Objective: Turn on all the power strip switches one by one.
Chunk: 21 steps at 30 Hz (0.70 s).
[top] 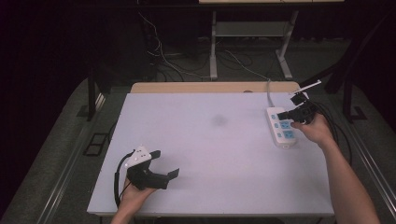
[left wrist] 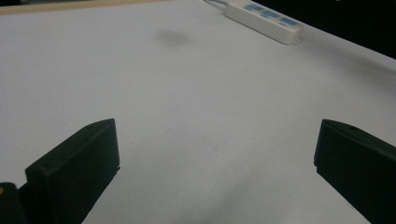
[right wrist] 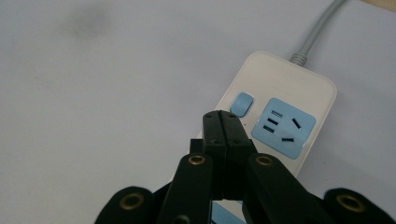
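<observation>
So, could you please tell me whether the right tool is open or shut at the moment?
Shut. In the right gripper view the right tool has its two jaws pressed flat together, empty, just above the power strip beside its blue switch.

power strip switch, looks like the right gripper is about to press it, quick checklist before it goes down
1. Right gripper jaws shut for a poke: ok.
2. Tip lined up with the blue switch on the power strip: ok, just short of it.
3. Tip touching the switch: cannot tell.
4. Sockets free of plugs: ok.
5. Left gripper open, well away from the strip: ok.
6. Switch on or off: cannot tell.
</observation>
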### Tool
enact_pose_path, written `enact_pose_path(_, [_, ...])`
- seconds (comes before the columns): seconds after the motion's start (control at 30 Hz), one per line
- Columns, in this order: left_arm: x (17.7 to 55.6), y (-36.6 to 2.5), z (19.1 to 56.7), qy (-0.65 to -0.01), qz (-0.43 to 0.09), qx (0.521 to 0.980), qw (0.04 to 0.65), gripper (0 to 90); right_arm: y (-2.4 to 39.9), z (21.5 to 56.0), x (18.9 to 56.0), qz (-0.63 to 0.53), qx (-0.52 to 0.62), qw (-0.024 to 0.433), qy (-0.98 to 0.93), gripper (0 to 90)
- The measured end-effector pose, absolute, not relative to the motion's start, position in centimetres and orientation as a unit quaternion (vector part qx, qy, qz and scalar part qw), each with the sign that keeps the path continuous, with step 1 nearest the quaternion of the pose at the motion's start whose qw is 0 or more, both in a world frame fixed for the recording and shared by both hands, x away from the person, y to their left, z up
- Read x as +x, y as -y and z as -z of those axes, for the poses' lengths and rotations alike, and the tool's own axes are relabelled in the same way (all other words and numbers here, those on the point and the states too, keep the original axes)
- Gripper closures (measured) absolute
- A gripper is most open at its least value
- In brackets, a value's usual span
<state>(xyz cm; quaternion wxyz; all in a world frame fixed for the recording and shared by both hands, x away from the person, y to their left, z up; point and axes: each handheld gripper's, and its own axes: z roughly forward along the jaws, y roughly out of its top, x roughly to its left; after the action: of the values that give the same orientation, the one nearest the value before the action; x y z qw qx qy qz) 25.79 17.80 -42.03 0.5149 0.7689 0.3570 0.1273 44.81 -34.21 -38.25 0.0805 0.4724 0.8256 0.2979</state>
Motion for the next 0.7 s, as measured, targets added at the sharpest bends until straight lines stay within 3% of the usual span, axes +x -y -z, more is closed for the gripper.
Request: enact_pose_path(0.7, [25.7,-18.0,42.0,-0.359,-0.129,0.767,0.516,0.0,33.8,40.3,45.0,-0.285,0.477,0.066,-0.829,90.0])
